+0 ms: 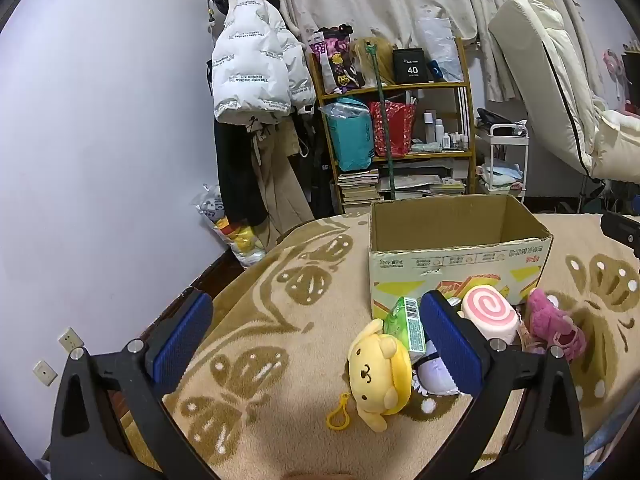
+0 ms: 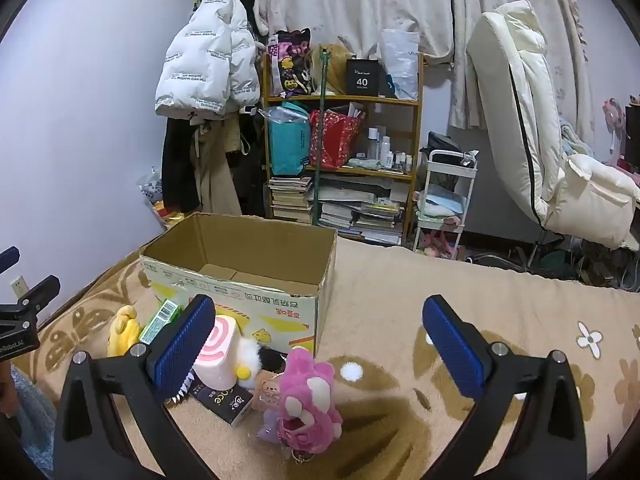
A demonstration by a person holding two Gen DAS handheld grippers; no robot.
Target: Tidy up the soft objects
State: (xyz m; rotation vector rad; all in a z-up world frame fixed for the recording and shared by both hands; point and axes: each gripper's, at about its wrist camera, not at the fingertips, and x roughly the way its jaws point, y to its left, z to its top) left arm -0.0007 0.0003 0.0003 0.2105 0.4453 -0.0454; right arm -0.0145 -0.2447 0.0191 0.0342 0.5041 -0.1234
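An empty open cardboard box (image 1: 460, 264) (image 2: 240, 276) stands on a beige patterned blanket. In front of it lies a small heap: a yellow dog plush (image 1: 378, 376) (image 2: 122, 330), a green packet (image 1: 410, 322) (image 2: 158, 322), a pink swirl-roll plush (image 1: 490, 312) (image 2: 218, 356), a pink plush (image 1: 556, 324) (image 2: 308, 398) and a dark small box (image 2: 222, 400). My left gripper (image 1: 316, 344) is open above the blanket, just left of the heap, with nothing between its fingers. My right gripper (image 2: 320, 348) is open, and the pink plush lies below the gap, untouched.
The blanket (image 1: 280, 320) ends at a bed edge on the left, by a white wall. Behind the box stand a wooden shelf (image 2: 344, 140) with bags and books, hanging coats (image 1: 256, 72), a white trolley (image 2: 444, 200) and a cream recliner (image 2: 540, 140).
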